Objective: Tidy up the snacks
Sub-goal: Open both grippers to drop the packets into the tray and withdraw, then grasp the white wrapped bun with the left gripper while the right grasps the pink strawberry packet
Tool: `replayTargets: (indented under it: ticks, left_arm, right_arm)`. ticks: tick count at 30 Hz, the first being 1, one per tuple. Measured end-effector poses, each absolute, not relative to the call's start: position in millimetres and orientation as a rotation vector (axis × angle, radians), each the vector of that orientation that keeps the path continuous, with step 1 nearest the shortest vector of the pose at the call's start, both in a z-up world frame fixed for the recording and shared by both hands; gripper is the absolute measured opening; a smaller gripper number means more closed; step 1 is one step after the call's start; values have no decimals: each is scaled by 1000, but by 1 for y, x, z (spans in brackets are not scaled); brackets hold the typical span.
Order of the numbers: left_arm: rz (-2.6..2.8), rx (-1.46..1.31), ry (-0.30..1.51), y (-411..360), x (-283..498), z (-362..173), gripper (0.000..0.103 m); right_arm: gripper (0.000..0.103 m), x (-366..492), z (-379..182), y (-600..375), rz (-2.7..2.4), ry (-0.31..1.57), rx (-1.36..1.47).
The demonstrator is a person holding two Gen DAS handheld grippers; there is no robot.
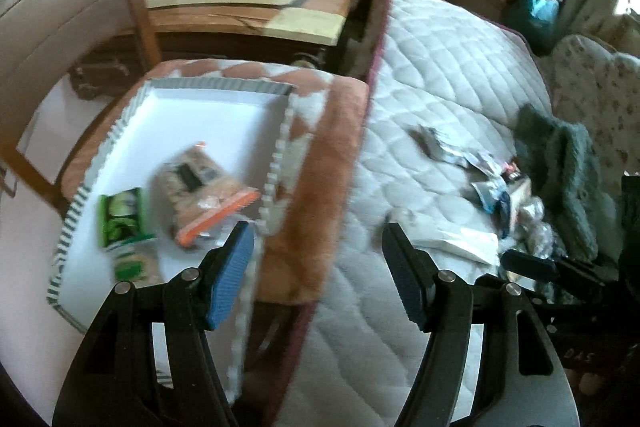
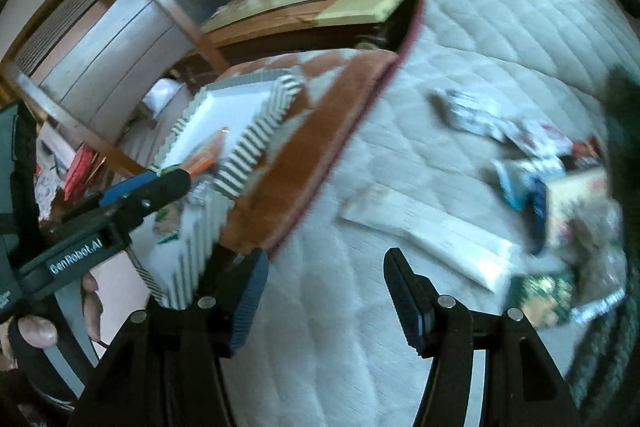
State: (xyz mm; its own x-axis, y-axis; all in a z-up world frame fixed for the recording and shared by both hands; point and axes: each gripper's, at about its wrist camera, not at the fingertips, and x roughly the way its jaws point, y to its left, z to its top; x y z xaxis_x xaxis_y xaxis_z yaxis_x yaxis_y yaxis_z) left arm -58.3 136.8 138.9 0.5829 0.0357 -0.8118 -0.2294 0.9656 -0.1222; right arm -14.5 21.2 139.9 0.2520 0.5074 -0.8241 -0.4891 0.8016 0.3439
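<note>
A white box with striped sides [image 1: 208,115] rests on a brown and white cushion [image 1: 320,155], also in the right wrist view [image 2: 240,147]. In it lie a green snack pack [image 1: 122,213] and a clear bag with an orange zip [image 1: 204,183]. A pile of snack packets [image 1: 496,183] lies on the quilted bed, seen in the right wrist view [image 2: 540,163] with a flat white pack [image 2: 432,231]. My left gripper [image 1: 316,259] is open and empty over the box's edge. My right gripper [image 2: 326,287] is open and empty over the bed.
A white quilted mattress [image 1: 440,67] fills the right. A wooden table [image 1: 248,3] with small items stands behind. A dark green knit garment [image 1: 560,163] lies beside the snack pile. The left gripper shows in the right wrist view [image 2: 148,187].
</note>
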Motion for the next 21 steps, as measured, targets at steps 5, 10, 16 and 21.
replayTargets:
  ticks: [5, 10, 16, 21]
  left_arm:
    - [86, -213, 976, 103, -43, 130, 67]
    - [34, -228, 1019, 79, -22, 119, 67]
    - [2, -231, 1052, 60, 4, 111, 67]
    - [-20, -230, 1078, 47, 27, 102, 67]
  right_arm:
    - [61, -14, 132, -22, 604, 1138, 55]
    - [61, -12, 120, -63, 545, 1155, 97]
    - [65, -5, 110, -99, 489, 1159, 141]
    - [66, 4, 104, -113, 460, 1163, 142]
